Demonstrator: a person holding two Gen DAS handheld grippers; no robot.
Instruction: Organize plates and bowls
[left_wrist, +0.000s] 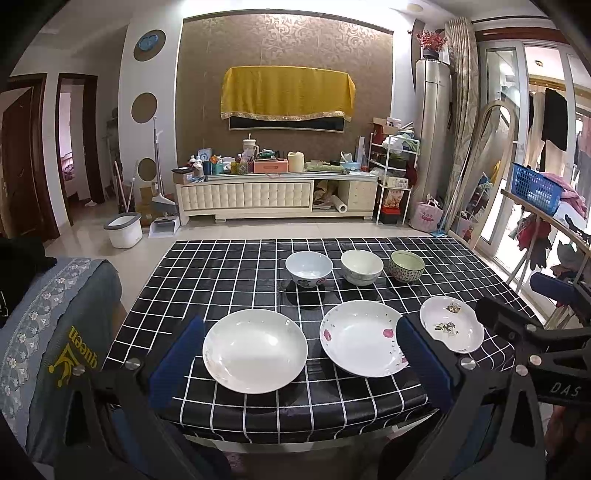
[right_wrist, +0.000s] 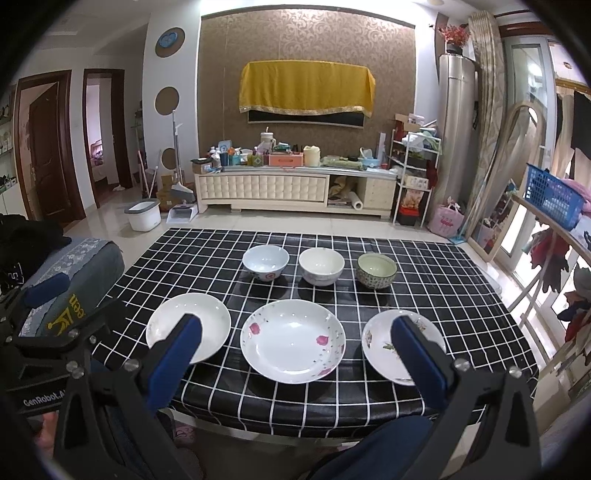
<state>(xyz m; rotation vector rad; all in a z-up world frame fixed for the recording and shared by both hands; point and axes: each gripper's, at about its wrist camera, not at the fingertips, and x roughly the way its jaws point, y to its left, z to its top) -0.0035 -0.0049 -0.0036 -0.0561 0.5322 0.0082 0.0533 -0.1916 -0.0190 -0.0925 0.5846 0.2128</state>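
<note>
Three plates lie in a front row on the black checked table (left_wrist: 229, 273): a plain white plate (left_wrist: 255, 350), a pink-flowered plate (left_wrist: 361, 338) and a small leaf-patterned plate (left_wrist: 451, 324). Behind them stand three bowls: a pale blue bowl (left_wrist: 308, 268), a cream bowl (left_wrist: 361, 267) and a green patterned bowl (left_wrist: 406, 266). My left gripper (left_wrist: 299, 347) hovers open over the table's near edge, its fingers either side of the white and flowered plates. My right gripper (right_wrist: 295, 343) is open too, straddling the flowered plate (right_wrist: 293, 339). Neither holds anything.
A grey-blue covered seat (left_wrist: 55, 332) with a yellow "queen" print stands left of the table. A rack with a blue basket (left_wrist: 535, 188) and hanging clothes lines the right side. Beyond the table are tiled floor, a white bucket (left_wrist: 123, 230) and a cluttered TV cabinet (left_wrist: 273, 192).
</note>
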